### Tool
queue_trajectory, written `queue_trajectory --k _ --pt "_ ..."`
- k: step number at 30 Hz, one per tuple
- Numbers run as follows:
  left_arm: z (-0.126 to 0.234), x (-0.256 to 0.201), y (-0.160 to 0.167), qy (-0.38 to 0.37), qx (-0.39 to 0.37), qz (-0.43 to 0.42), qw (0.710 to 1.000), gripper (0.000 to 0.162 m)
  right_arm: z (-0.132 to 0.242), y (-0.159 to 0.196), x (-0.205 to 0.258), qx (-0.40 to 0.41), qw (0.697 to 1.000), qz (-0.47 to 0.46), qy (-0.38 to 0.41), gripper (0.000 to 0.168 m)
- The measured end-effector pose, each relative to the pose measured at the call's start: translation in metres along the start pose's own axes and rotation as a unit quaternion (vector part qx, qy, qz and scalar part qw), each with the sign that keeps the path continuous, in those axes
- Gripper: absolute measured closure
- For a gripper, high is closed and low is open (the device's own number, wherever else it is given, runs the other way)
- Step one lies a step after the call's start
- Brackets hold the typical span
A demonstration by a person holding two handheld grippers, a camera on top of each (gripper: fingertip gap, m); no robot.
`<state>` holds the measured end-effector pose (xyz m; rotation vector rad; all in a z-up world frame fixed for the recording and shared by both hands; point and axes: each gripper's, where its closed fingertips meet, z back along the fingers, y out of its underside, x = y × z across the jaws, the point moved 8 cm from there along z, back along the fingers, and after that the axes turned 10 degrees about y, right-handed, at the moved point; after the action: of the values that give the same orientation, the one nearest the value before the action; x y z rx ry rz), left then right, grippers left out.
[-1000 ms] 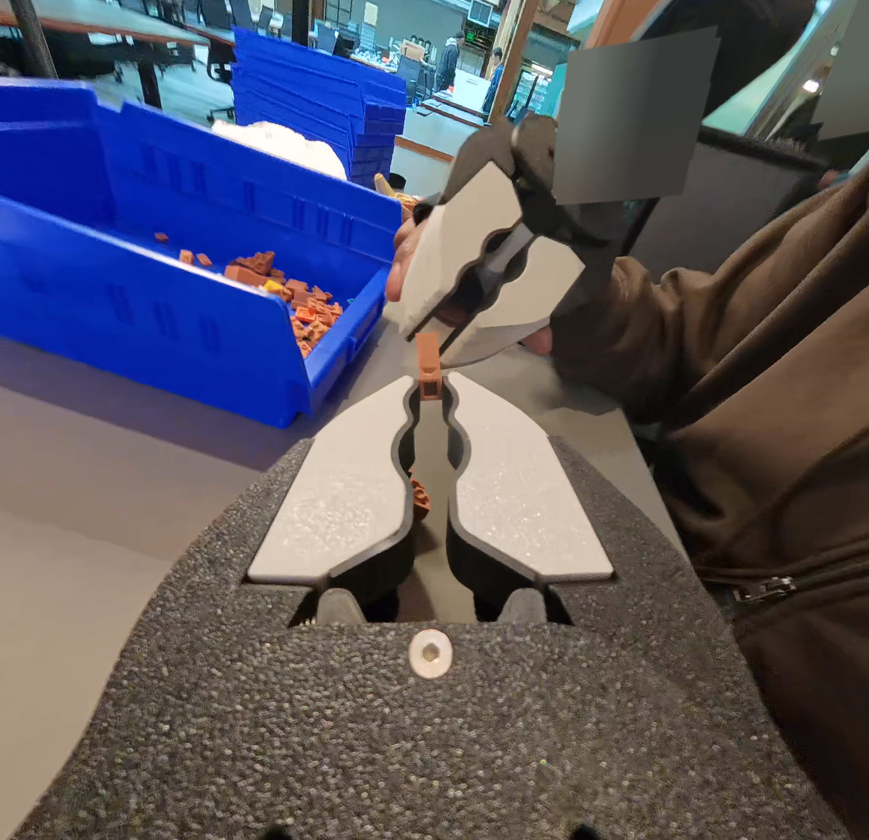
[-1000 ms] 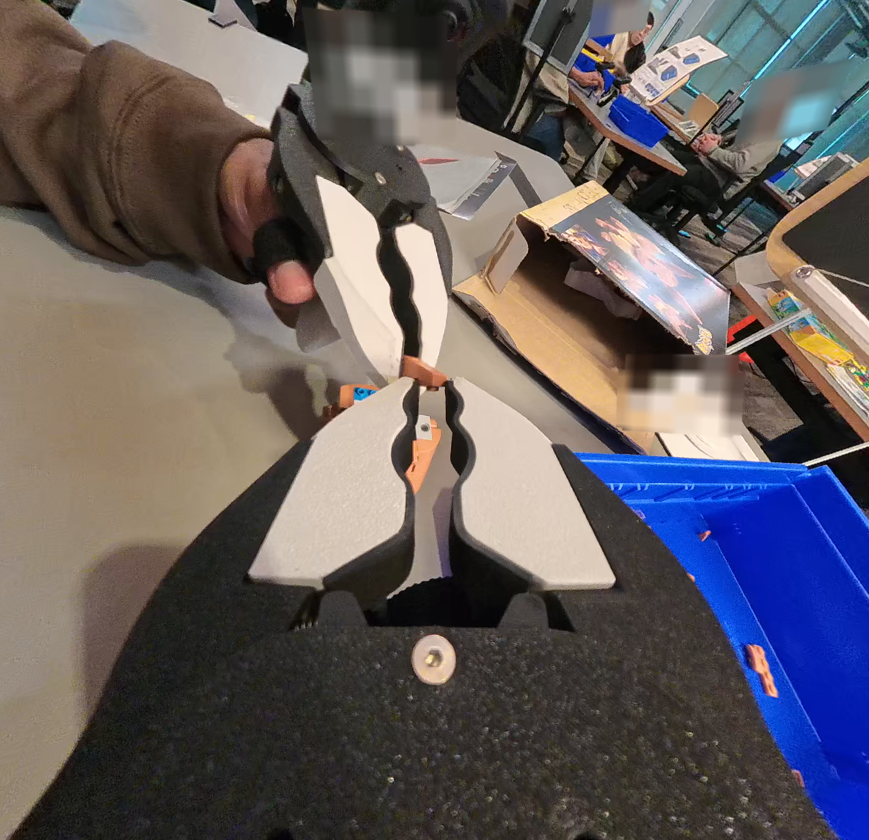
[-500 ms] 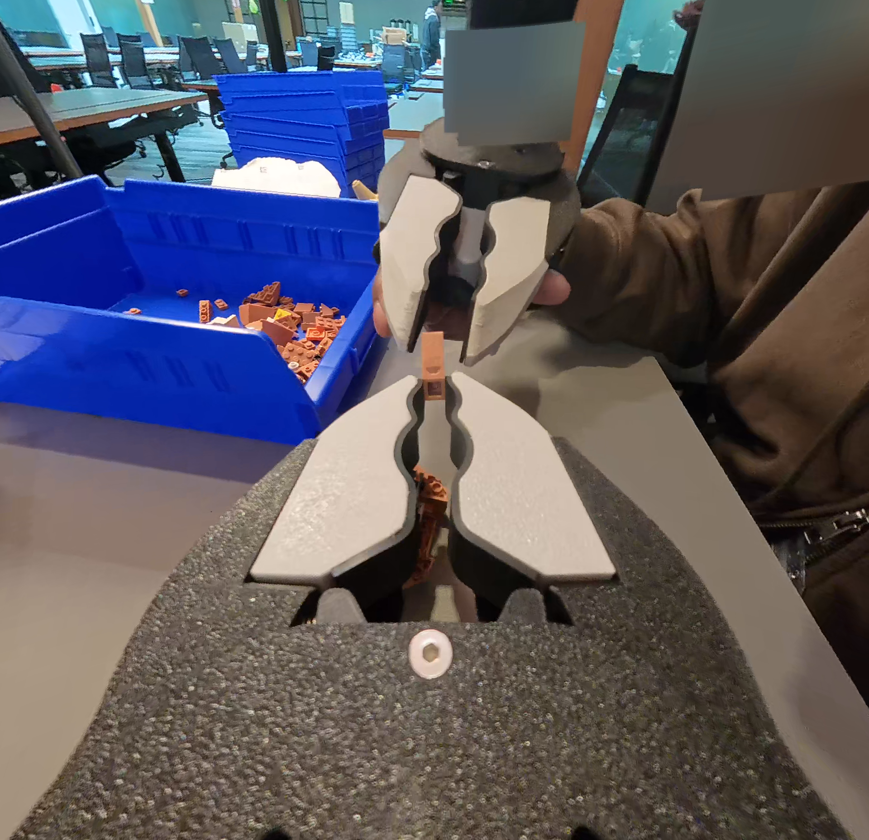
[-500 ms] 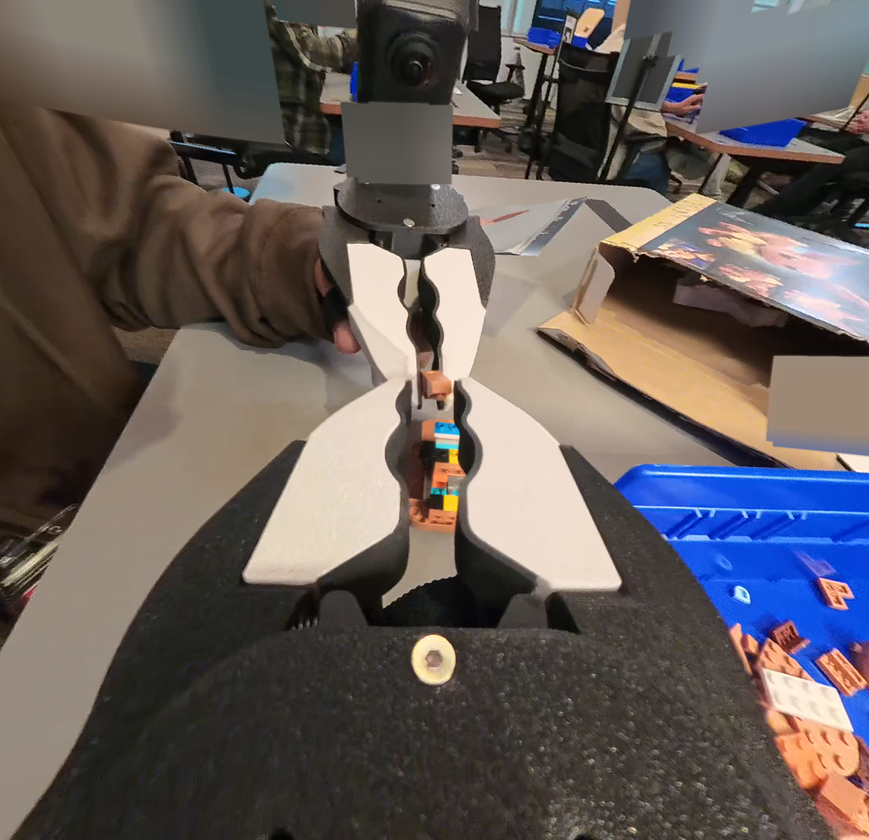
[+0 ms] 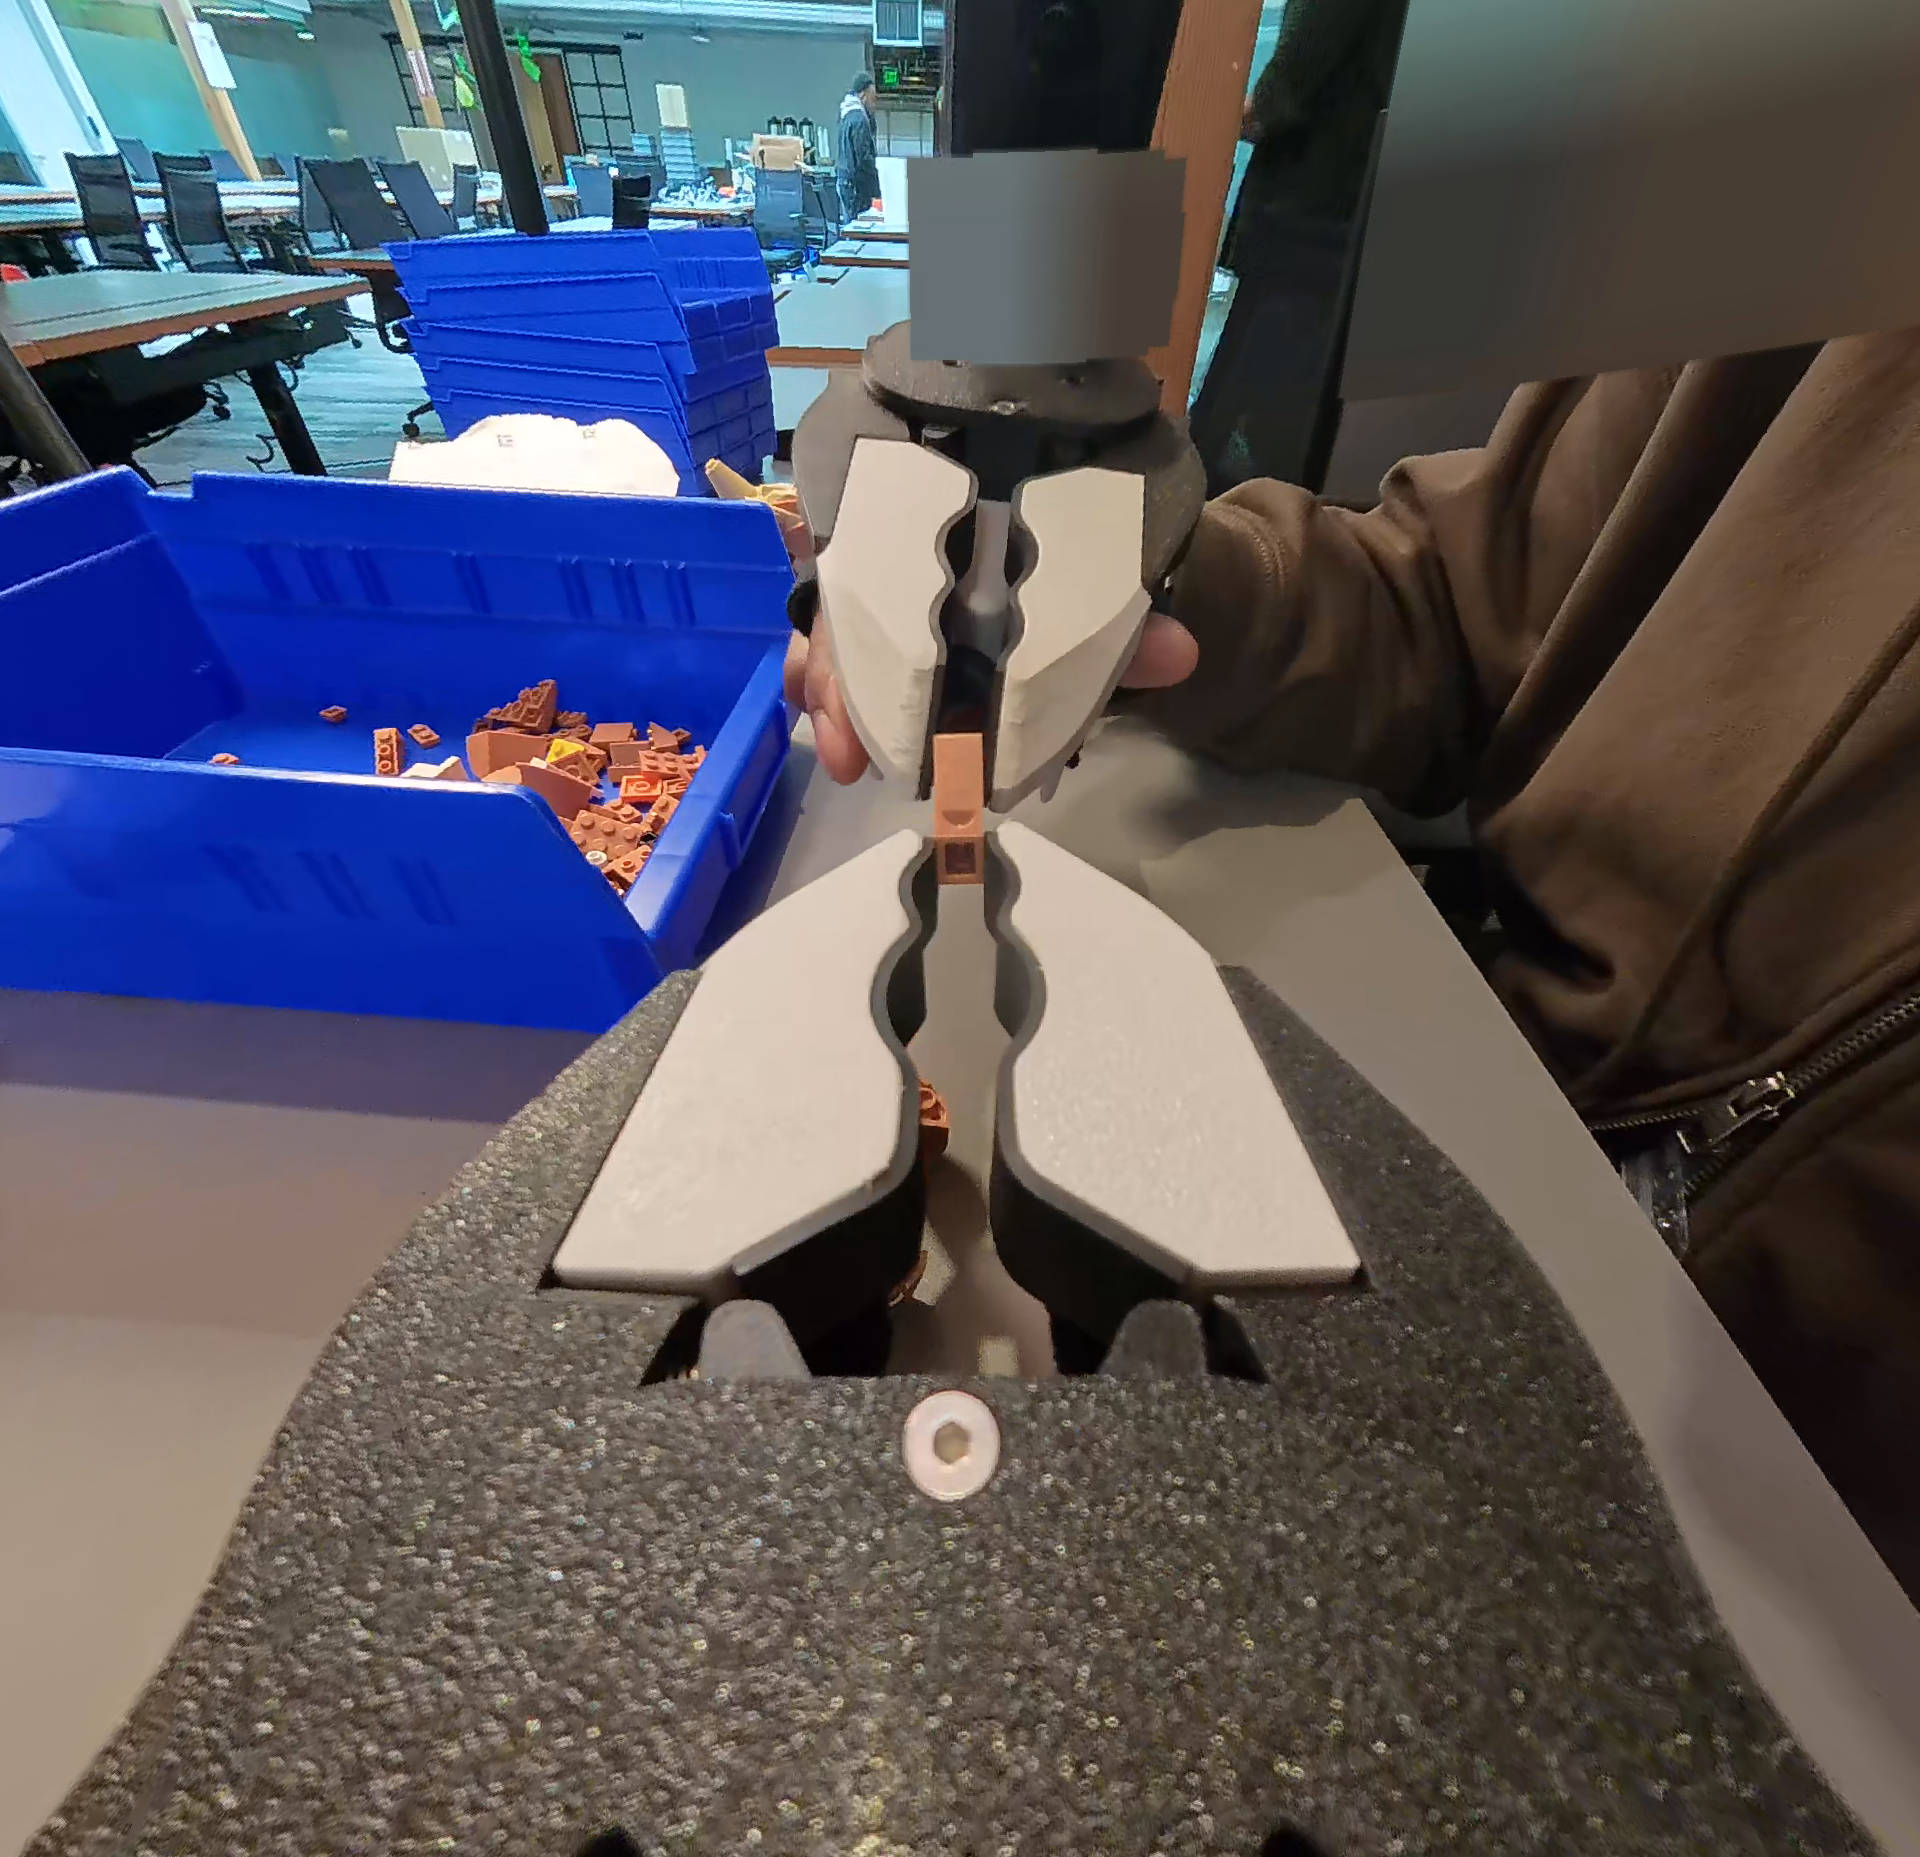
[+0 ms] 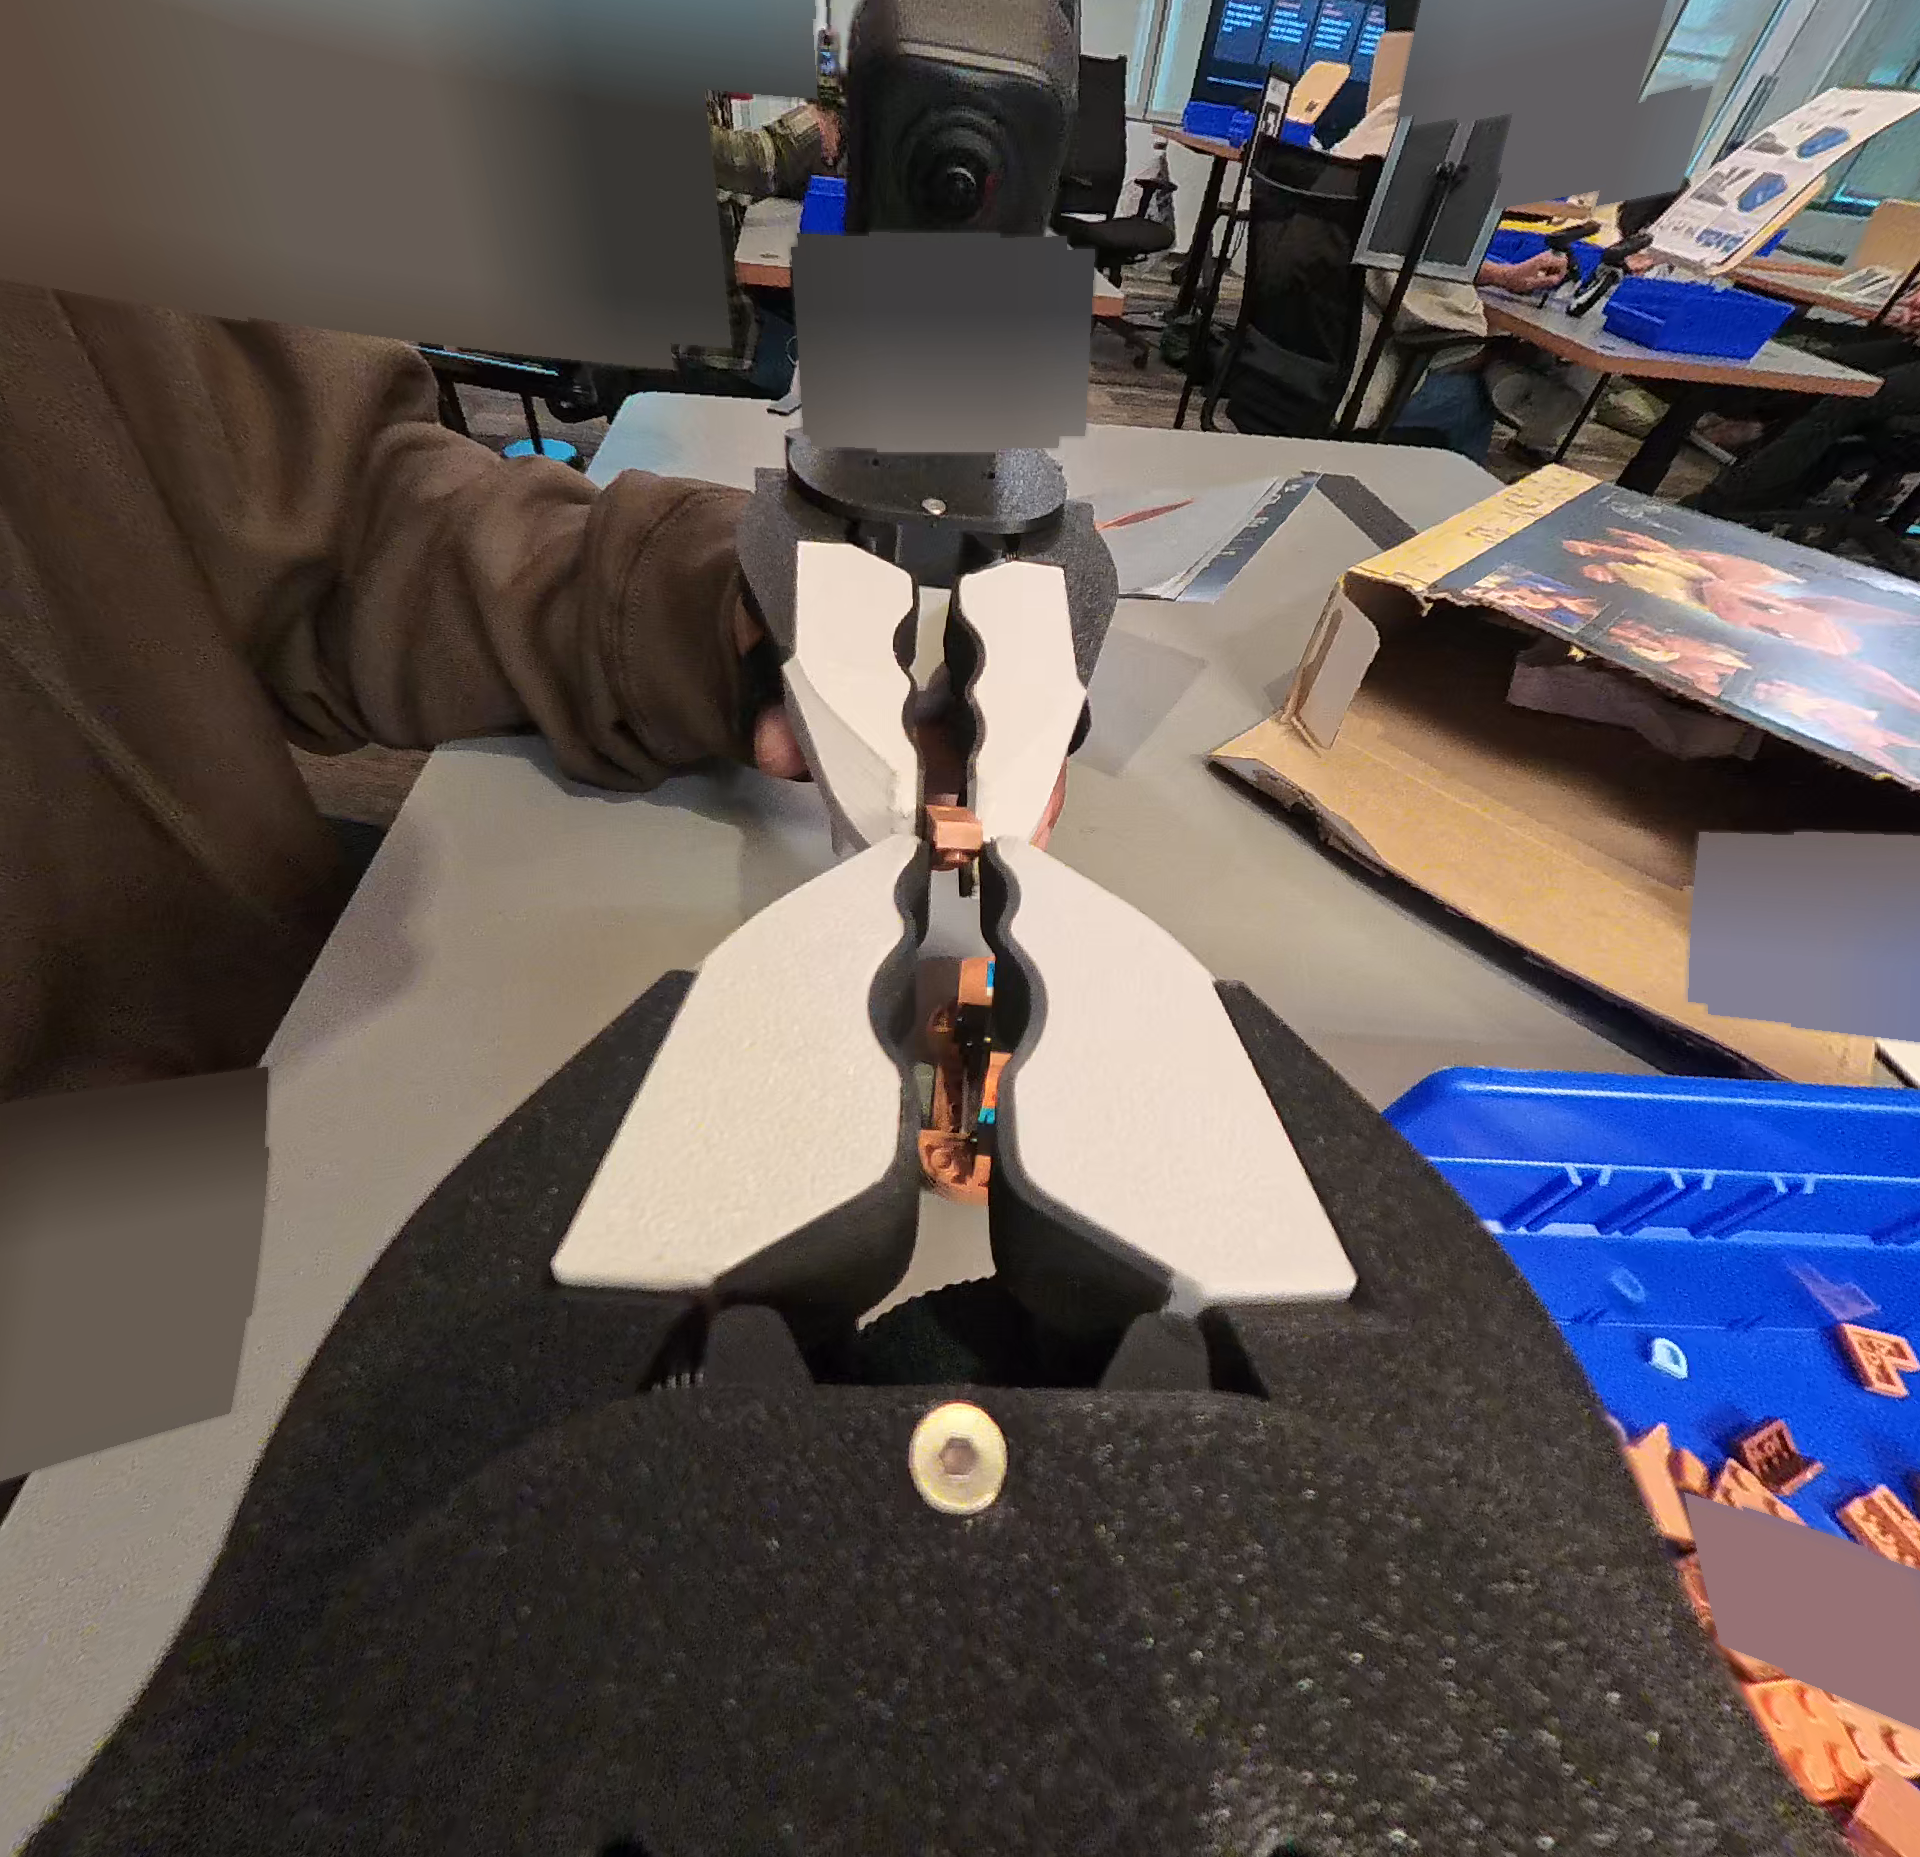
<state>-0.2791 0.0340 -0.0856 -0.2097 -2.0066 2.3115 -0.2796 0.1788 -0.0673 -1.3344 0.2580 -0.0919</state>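
brick (image 5: 957,808) is hanging at 12 o'clock, tip to tip between both claws; left claw (image 5: 958,851) and right claw (image 6: 954,851) are each pinching it above the surface (image 5: 1278,903), bin (image 5: 312,872) at 10 o'clock.

Two hand-held grippers (image 5: 957,851) (image 6: 954,851), one blue bin (image 5: 312,872), one cardboard box (image 6: 1507,799).
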Motion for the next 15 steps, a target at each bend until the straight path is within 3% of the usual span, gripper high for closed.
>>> queue_trajectory --k 7,15 --pt "0.002 -0.003 -0.001 0.024 0.009 0.014 1.0 0.154 -0.001 -0.001 0.005 -0.001 0.999 0.034 -0.008 0.162" --pt "0.006 -0.005 0.004 0.134 -0.013 0.127 0.983 0.154 -0.001 0.009 0.009 0.05 0.992 0.118 -0.013 0.162"
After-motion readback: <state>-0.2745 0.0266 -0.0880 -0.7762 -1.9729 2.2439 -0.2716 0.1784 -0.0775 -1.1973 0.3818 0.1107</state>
